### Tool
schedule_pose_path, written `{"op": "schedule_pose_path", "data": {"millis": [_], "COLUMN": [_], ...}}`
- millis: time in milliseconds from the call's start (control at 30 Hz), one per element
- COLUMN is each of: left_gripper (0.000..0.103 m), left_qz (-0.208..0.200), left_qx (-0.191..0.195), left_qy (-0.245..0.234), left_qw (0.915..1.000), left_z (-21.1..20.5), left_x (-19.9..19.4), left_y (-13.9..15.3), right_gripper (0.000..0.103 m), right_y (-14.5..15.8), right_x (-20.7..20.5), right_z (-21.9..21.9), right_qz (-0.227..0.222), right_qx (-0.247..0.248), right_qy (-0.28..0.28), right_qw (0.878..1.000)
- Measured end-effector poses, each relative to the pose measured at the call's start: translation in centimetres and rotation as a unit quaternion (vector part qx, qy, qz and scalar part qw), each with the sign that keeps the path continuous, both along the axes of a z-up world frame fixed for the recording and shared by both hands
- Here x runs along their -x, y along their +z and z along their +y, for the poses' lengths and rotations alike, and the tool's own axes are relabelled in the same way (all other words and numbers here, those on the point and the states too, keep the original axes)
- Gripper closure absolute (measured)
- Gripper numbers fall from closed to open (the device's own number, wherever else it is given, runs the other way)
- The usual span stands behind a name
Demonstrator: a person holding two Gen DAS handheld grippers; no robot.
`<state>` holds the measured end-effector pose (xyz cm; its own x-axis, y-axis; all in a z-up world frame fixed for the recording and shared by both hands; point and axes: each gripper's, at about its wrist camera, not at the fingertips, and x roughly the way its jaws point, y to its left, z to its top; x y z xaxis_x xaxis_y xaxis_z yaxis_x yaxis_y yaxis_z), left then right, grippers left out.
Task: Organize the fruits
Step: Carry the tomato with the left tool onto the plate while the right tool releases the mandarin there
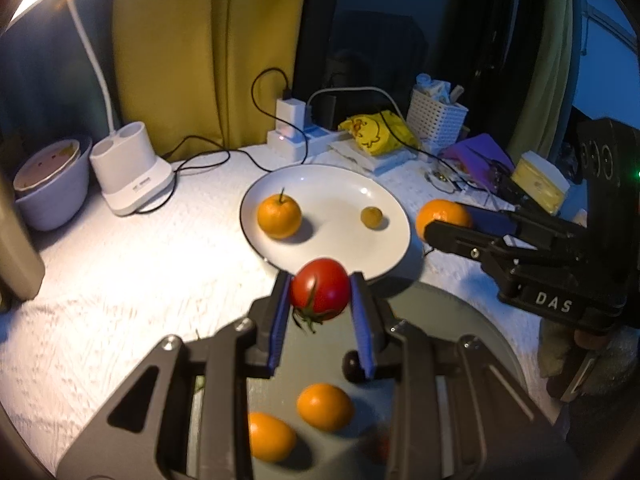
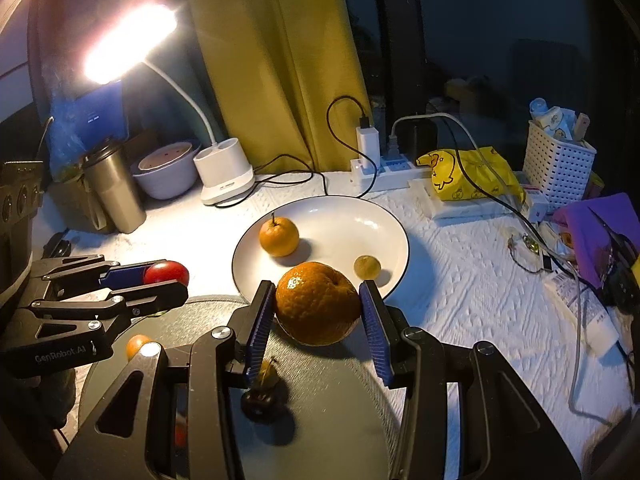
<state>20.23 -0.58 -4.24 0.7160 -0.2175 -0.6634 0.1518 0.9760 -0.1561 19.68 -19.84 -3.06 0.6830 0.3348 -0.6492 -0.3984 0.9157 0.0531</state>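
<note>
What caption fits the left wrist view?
Left hand-held gripper holds a red tomato near the white plate, above the dark tray.

We look forward along the left claw from just behind its fingers, tilted down over the bench, close above a dark plate. From the right claw we get the same low, forward, downward look, set to the other side. Both views face the yellow curtain and share the white plate, the lamp base and the white basket. Each camera catches the other claw entering from the side.
</note>
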Motion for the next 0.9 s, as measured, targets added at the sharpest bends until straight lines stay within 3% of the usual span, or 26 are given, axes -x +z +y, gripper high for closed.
{"op": "schedule_pose_path", "data": {"millis": [900], "left_gripper": [0.073], "left_qz": [0.053], "left_qx": [0.003], "left_qy": [0.008], "left_qw": [0.9985], "left_z": [1.5], "left_x": [-8.6], "left_y": [-2.9], "right_gripper": [0.057], "right_y": [-2.7], "right_x": [-9.5], "right_z": [2.6], "right_qz": [0.036], "right_qx": [0.028], "right_qy": [0.016], "right_qw": [0.999]}}
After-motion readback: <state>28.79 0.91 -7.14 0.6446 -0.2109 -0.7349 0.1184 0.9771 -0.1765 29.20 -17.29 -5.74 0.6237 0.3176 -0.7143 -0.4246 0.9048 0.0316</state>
